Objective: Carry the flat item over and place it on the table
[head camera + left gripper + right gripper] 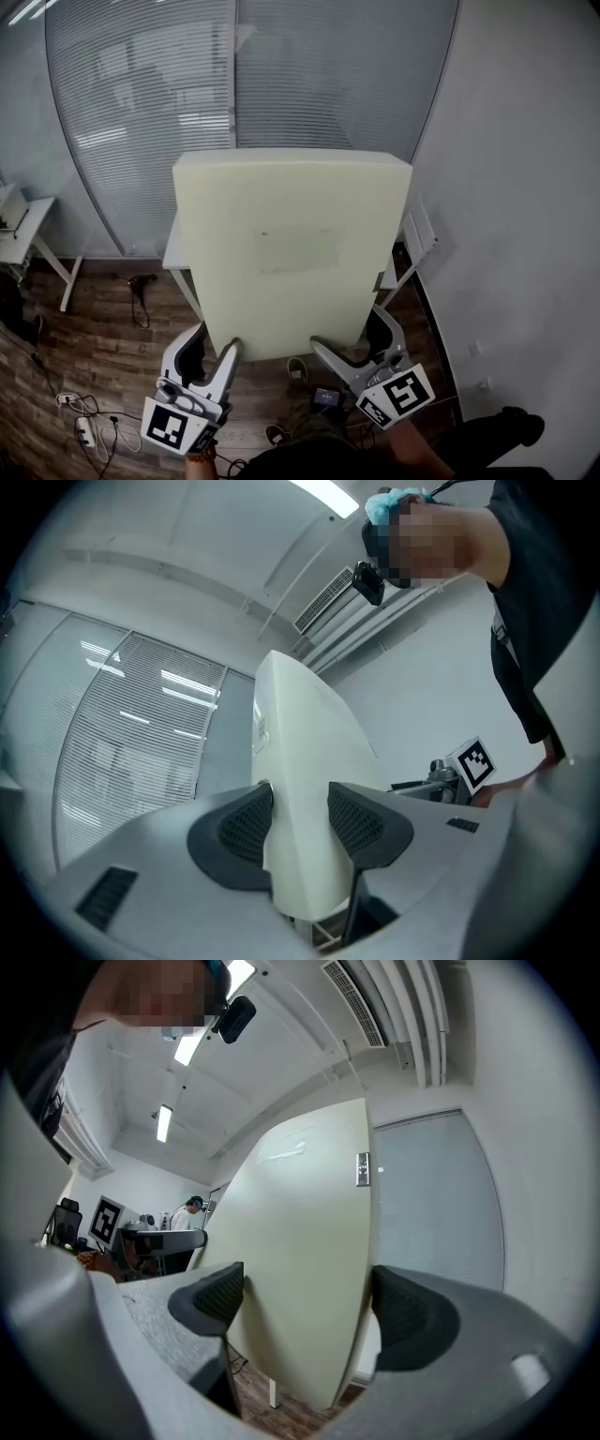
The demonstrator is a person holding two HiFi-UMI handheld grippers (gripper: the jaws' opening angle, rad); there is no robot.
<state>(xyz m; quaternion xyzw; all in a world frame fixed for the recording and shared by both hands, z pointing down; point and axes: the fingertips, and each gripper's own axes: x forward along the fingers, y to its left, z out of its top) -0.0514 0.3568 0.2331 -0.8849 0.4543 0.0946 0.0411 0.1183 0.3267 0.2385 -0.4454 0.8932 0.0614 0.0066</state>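
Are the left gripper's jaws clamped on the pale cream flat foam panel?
Yes, both jaws of the left gripper press against the pale cream flat foam panel.

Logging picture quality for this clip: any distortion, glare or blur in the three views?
Head view: wide-angle lens bows the blinds; the pale panel evenly lit, sharp. Left gripper view: dark vignetted corners, ceiling light blown out, left gripper sharp on the panel. Right gripper view: same vignetting, bright ceiling strips, right gripper sharp.

Slatted blinds point(141, 94) above a wooden floor point(103, 337) strewn with cables point(89, 417)
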